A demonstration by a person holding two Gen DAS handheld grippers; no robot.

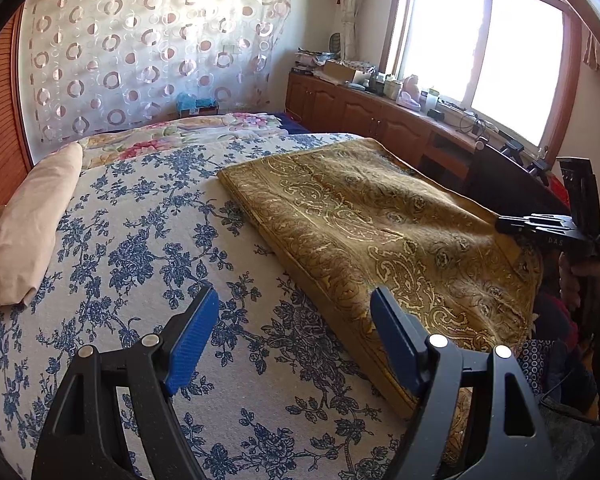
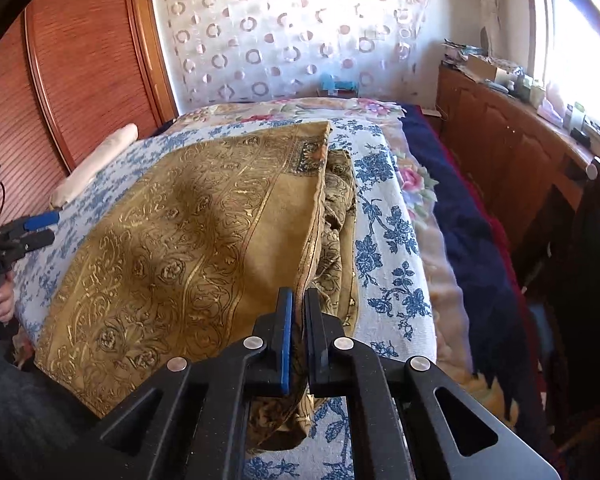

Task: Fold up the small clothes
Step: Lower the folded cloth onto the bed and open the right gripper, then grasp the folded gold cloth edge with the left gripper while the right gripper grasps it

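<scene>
A gold patterned cloth [image 1: 384, 228] lies part folded on the blue-flowered bedspread [image 1: 148, 248]. My left gripper [image 1: 294, 300] is open and empty, just above the bedspread beside the cloth's near left edge. My right gripper [image 2: 299, 300] is shut on the cloth's folded right edge [image 2: 316, 216], holding the upper layer over a crumpled lower layer. The right gripper also shows in the left wrist view [image 1: 504, 225] at the cloth's far right edge. The left gripper shows in the right wrist view [image 2: 46, 226] at the left, open, off the cloth.
A beige rolled pillow [image 1: 32, 232] lies at the bed's left side. A floral blanket [image 1: 204, 128] covers the head end. A wooden cabinet [image 1: 364, 116] with clutter runs under the window on the right. A dark blue blanket [image 2: 456, 208] hangs off the bed's right side.
</scene>
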